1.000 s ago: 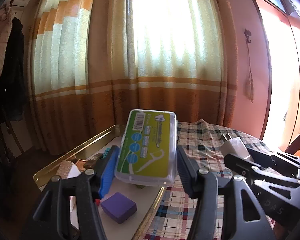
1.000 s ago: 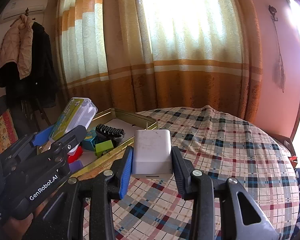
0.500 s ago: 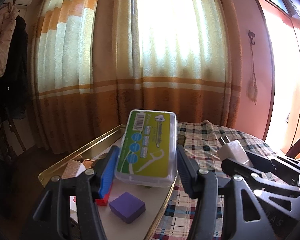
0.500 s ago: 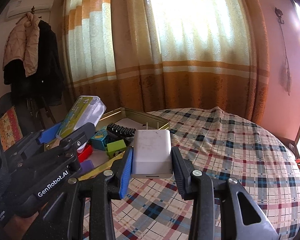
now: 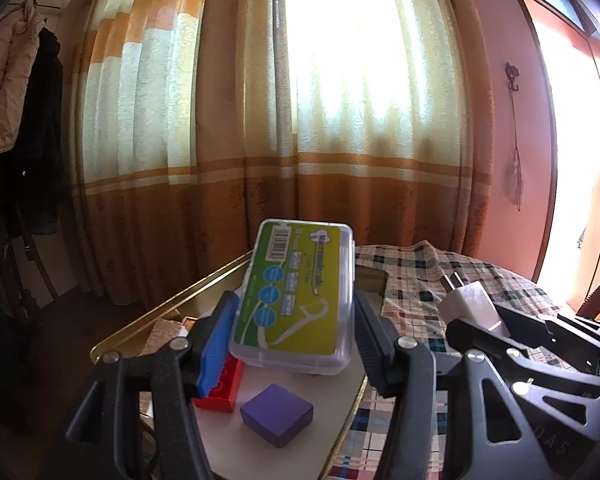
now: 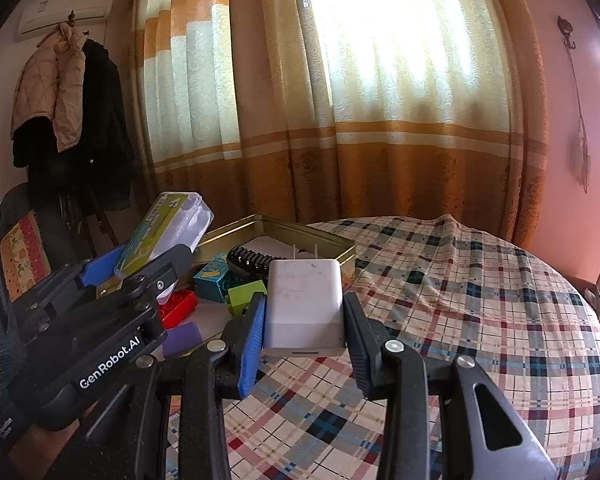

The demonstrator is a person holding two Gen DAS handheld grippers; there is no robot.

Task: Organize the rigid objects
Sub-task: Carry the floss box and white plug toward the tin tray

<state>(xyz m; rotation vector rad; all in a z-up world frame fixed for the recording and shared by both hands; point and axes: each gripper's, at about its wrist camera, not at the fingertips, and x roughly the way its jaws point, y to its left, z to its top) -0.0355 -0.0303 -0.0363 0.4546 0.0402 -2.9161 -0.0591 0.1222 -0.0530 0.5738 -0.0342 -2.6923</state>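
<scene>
Currently both tools are loaded and held in the air. Left gripper (image 5: 296, 332) is clamped on the floss pick box (image 5: 296, 300), pads against its long sides, box tilted and raised above the gold tray (image 5: 160, 312). Right gripper (image 6: 304, 320) is clamped on the white charger (image 6: 305, 308), prongs pointing away, held over the plaid tablecloth (image 6: 480, 300) just beside the tray's near corner. Tray contents visible: purple block (image 5: 277, 414), red brick (image 5: 220, 388), teal brick (image 6: 212, 276), green brick (image 6: 246, 294), black comb (image 6: 252, 258). Judgement: the step in hand is placing both items into the tray. To do it well, pick a bare patch of tray floor first; the white area right of the purple block looks free. Lower the box level, clear of the rim, and let it touch down before parting the fingers. Bring the charger in afterwards, since the two grippers sit close together and could collide. Risk: charger prongs catching the tray wall.
</scene>
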